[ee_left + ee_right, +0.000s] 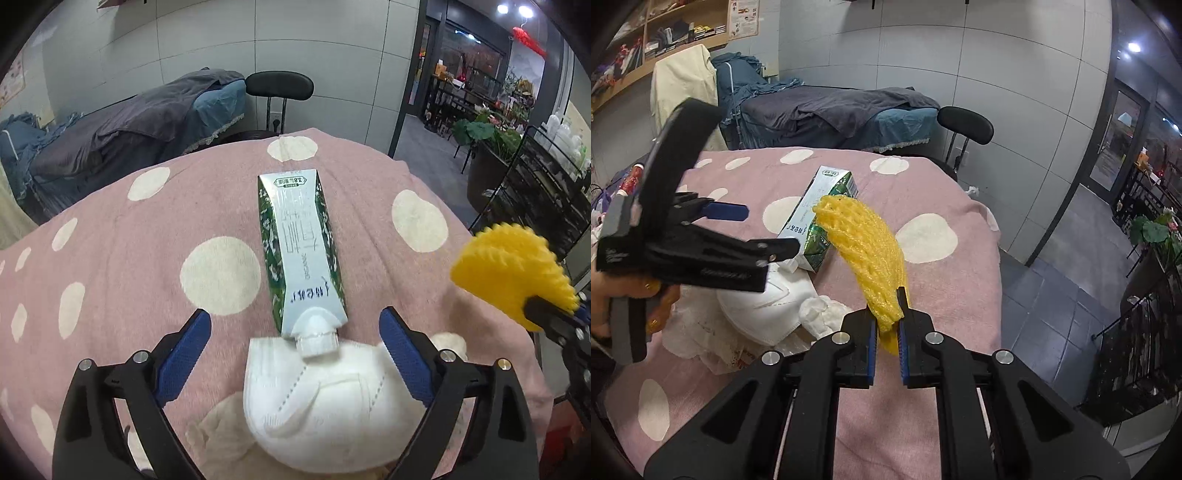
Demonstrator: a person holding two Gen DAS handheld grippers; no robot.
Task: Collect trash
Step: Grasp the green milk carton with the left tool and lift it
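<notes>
A green and white milk carton (pixel 301 251) lies on the pink dotted cloth (pixel 122 236), its white cap toward me. A white face mask (pixel 325 402) lies just below it on crumpled tissue (pixel 221 424). My left gripper (pixel 295 332) is open, its blue pads either side of the cap and mask, touching neither. My right gripper (pixel 888 332) is shut on a yellow foam net (pixel 864 251) and holds it above the cloth. The net also shows at the right of the left wrist view (pixel 513 269). The carton (pixel 820 218), mask (pixel 764 306) and left gripper (pixel 753 232) show in the right wrist view.
The cloth covers a table with its edge at the right (pixel 993 236). A black chair (pixel 279 86) stands behind it, and a bed with grey covers (pixel 122 122) beyond. A dark metal rack (pixel 1145 332) stands on the floor at the right.
</notes>
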